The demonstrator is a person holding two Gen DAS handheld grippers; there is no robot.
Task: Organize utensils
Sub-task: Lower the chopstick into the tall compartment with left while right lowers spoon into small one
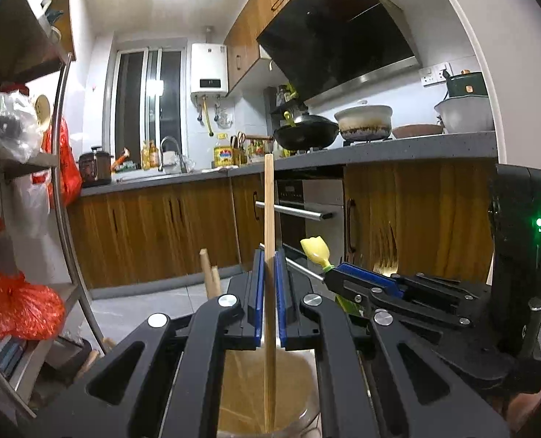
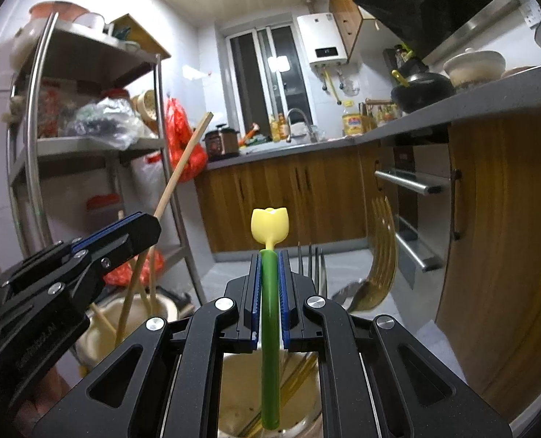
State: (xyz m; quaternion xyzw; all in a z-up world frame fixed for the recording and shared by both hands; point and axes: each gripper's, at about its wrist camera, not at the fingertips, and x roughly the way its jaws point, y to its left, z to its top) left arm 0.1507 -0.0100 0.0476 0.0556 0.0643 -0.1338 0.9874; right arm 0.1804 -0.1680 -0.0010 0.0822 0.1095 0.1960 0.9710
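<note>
Between left jaws, chopstick (image 1: pixel 269 241); right, tulip utensil (image 2: pixel 269 292).

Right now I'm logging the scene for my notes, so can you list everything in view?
chopstick: one, light wood, upright between the left gripper's pads, lower end in a container
tulip utensil: one, green handle, yellow flower top, between the right gripper's pads
loose chopsticks: a few, wood, leaning in the pale cup on the left
pale cup: one, cream, below the left gripper
forks: one gold, one silver beside it, right of the tulip utensil
wok: one, black, on the stove
clay pot: one, white, beside the wok
oil bottle: one, yellow, on the counter
metal rack: one, silver, left wall
left gripper: black, blue pads
right gripper: black, blue pads
</note>
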